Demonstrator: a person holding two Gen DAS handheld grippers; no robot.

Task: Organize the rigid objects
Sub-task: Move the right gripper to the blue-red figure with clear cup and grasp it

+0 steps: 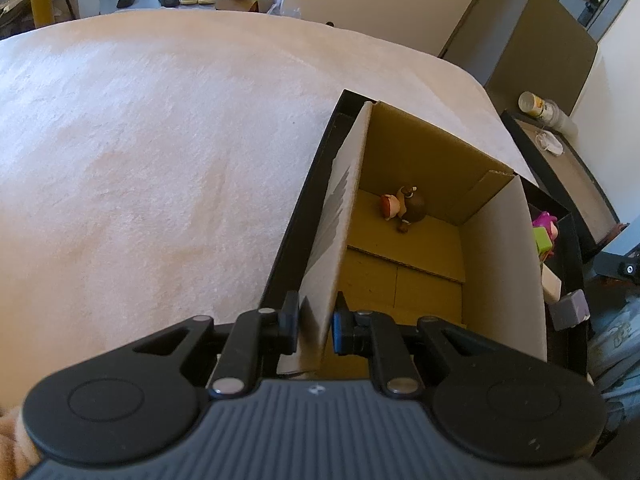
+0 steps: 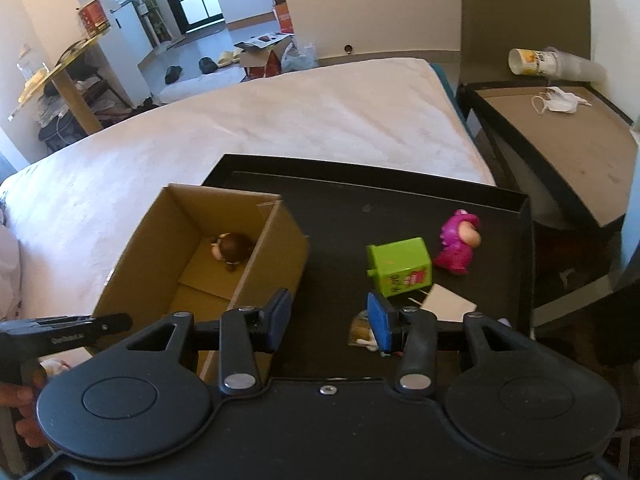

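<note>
A cardboard box (image 1: 416, 152) (image 2: 280, 236) stands open in a black tray (image 2: 360, 208) on the bed. A brown doll figure (image 1: 404, 206) (image 2: 230, 248) lies in the box's far corner. My left gripper (image 1: 316, 324) is shut on the box's near left wall. My right gripper (image 2: 328, 320) is open and empty over the tray, just right of the box. Ahead of it lie a green toy block (image 2: 400, 266), a pink figure (image 2: 458, 246), a white card (image 2: 448, 304) and a small yellowish item (image 2: 362, 330) behind the right finger.
The pale bed cover (image 1: 160, 160) (image 2: 280, 120) spreads left of and beyond the tray. A low dark table (image 2: 560, 136) on the right carries a cup (image 2: 528, 62) and a face mask (image 2: 560, 102). Slippers and cartons lie on the far floor.
</note>
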